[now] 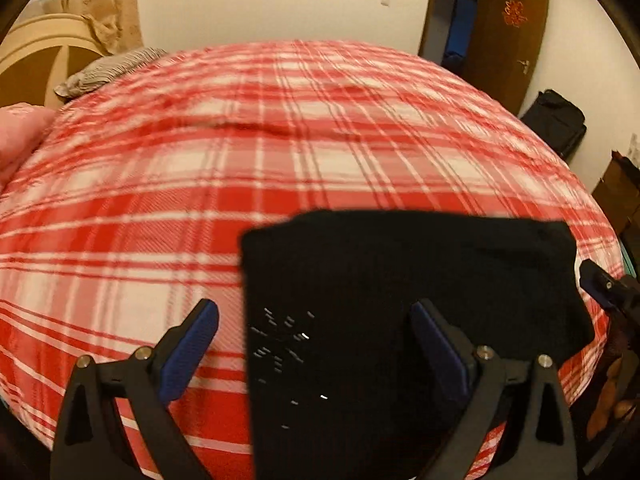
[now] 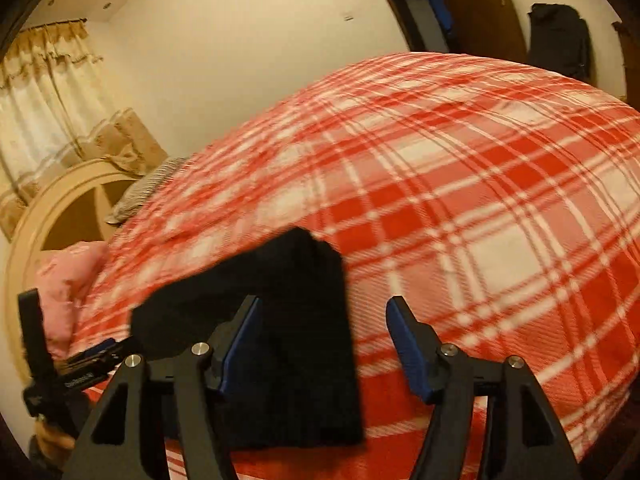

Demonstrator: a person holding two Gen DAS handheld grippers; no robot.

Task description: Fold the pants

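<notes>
Folded black pants lie near the plaid bed's near edge; both hand-held grippers, left and right, hover wide open, empty.

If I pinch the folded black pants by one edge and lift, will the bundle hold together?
Probably not. The black pants look like soft knit stacked in loose layers, so the far layers would likely droop open. On the plaid blanket they'd probably drag and bunch rather than slide. Both the left gripper and right gripper are open; supporting two edges seems safer.
</notes>
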